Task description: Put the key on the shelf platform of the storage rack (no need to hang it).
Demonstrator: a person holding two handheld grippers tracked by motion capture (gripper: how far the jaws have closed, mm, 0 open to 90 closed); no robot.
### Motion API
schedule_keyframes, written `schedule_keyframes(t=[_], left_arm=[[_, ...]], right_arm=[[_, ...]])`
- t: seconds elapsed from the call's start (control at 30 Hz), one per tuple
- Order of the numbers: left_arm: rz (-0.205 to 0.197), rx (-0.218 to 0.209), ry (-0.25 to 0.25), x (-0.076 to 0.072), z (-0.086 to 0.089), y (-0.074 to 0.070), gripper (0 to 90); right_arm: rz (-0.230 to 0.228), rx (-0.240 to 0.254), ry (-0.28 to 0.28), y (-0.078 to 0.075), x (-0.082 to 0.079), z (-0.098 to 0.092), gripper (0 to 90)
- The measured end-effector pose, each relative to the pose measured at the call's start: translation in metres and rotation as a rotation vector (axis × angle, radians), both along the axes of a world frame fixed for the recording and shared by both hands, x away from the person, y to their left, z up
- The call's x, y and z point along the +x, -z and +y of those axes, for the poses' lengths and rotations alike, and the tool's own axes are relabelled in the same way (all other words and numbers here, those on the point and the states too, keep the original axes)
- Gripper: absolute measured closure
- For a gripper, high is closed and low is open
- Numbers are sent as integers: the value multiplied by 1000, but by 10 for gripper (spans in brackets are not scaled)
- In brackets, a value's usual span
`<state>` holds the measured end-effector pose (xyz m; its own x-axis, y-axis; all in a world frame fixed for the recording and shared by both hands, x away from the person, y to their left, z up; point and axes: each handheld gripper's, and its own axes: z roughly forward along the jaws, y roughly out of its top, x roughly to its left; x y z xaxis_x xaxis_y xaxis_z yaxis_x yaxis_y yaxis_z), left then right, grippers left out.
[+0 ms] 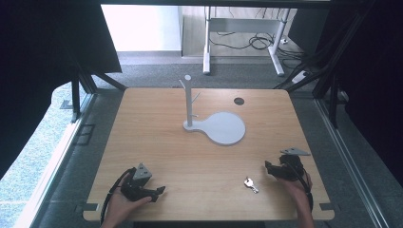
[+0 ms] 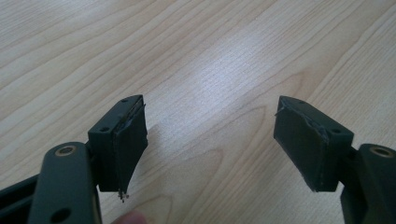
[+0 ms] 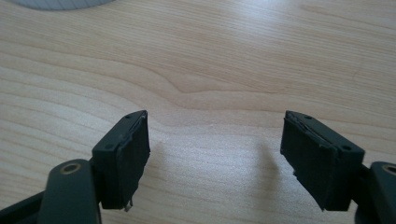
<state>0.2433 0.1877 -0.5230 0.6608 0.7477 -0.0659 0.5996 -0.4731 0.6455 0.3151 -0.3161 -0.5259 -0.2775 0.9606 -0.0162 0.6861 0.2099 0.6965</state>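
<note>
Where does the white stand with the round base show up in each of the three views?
High view: white stand at table centre, post upright.
Left gripper view: bare wooden table between open jaws.
Right gripper view: an edge of the round base at top left.
Shared landmark: the wood grain.

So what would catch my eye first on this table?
Probably the white stand, a thin pegged post on a round base, alone at the middle of the wooden table. Then the small keys near the front edge, beside the right tool; the left tool rests open at the front left.
</note>
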Motion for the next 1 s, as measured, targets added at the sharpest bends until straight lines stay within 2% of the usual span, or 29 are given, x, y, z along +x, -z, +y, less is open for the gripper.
schedule_keyframes(t=[0.17, 0.4, 0.5, 0.77, 0.83, 1.0], left_arm=[[0, 0, -5, 0, 2, 0, 260], [0, 2, -4, 0, 2, -1, 260], [0, 5, -3, 0, 1, 0, 260], [1, 6, -6, 0, 2, -1, 260], [3, 11, -2, 0, 1, 0, 260], [3, 12, -2, -1, 0, 0, 260]], right_arm=[[22, 21, -3, 1, -1, 0, 292], [20, 50, -66, -1, -3, 1, 343], [26, 78, -100, -2, -4, 0, 376], [29, 78, -113, -3, -4, -2, 396], [38, 97, -125, -3, -4, -2, 413], [38, 96, -159, -9, -6, 0, 441]])
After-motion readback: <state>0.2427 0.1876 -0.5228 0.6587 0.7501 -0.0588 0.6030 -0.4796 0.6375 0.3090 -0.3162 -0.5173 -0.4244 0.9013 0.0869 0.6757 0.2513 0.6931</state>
